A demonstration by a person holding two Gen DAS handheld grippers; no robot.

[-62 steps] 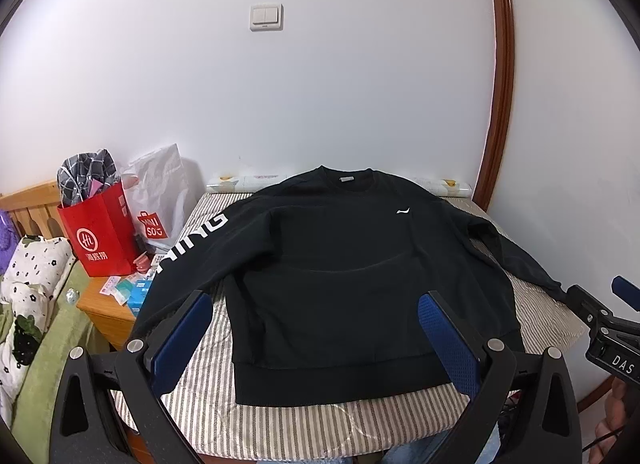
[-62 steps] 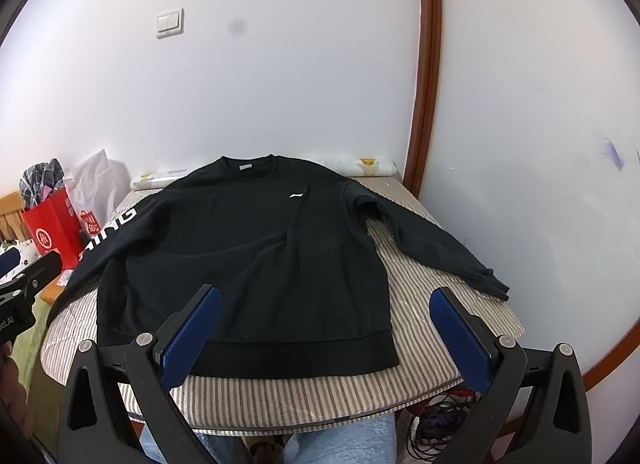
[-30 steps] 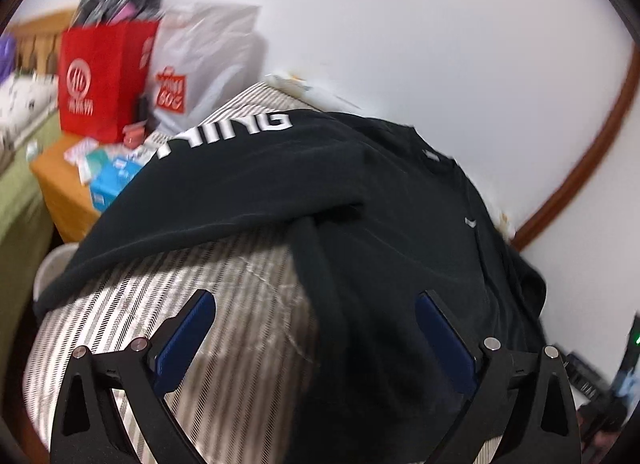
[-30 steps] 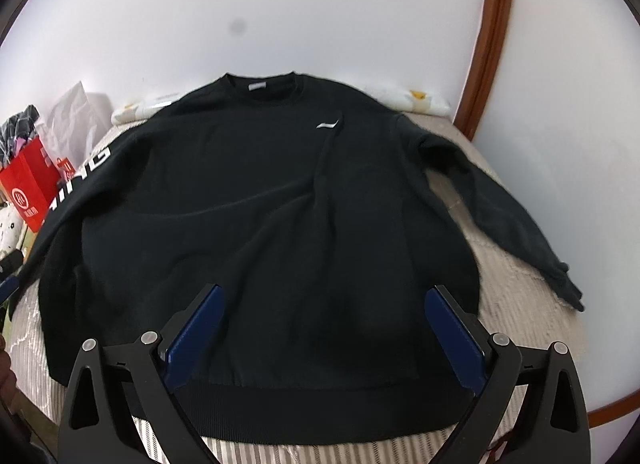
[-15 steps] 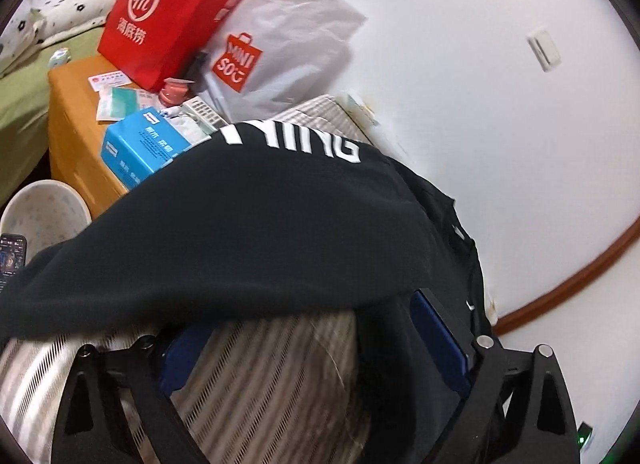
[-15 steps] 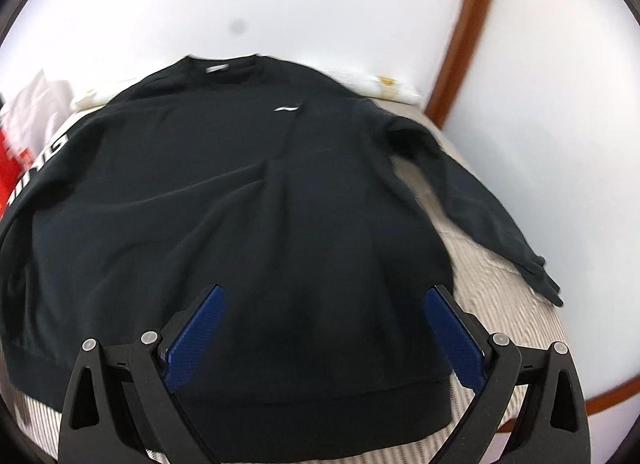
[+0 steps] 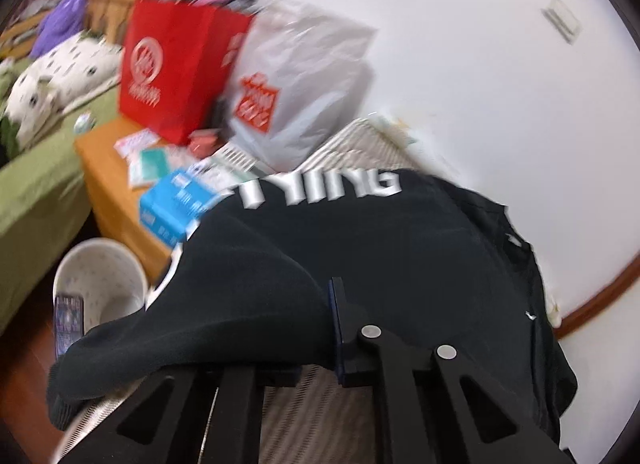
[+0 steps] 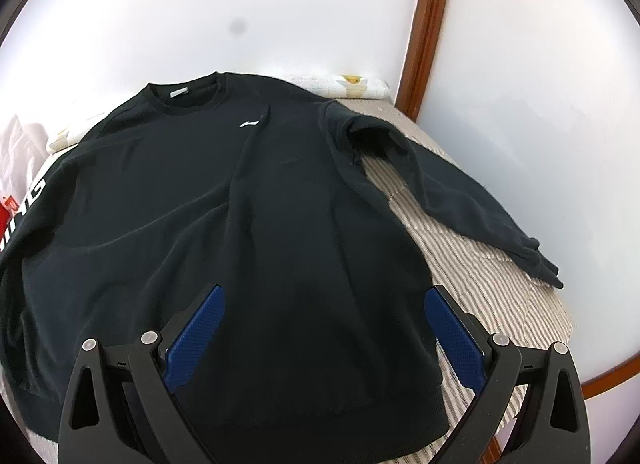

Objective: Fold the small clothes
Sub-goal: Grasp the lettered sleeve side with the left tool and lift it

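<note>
A black sweatshirt (image 8: 260, 204) lies flat, front up, on a striped cover (image 8: 480, 284). Its right sleeve (image 8: 460, 200) runs out toward the wall side. In the left wrist view, blurred, the left sleeve (image 7: 320, 244) with white lettering hangs over the table edge. My left gripper (image 7: 334, 320) is shut on that sleeve's lower edge; the cloth drapes over one finger and hides it. My right gripper (image 8: 320, 328) stands open just above the sweatshirt's lower body, its blue pads (image 8: 196, 328) wide apart and holding nothing.
Left of the table an orange wooden cabinet (image 7: 104, 168) carries a red paper bag (image 7: 172, 72), a white plastic bag (image 7: 304, 88), a blue box (image 7: 176, 204) and small packets. A white bin (image 7: 104, 284) stands on the floor below. A green-covered bed (image 7: 36, 184) lies further left. Brown trim (image 8: 426, 24) runs up the wall.
My left gripper swung over to the left sleeve and its jaws closed on the cloth. The right gripper drew a little closer over the sweatshirt's body and stayed open.
</note>
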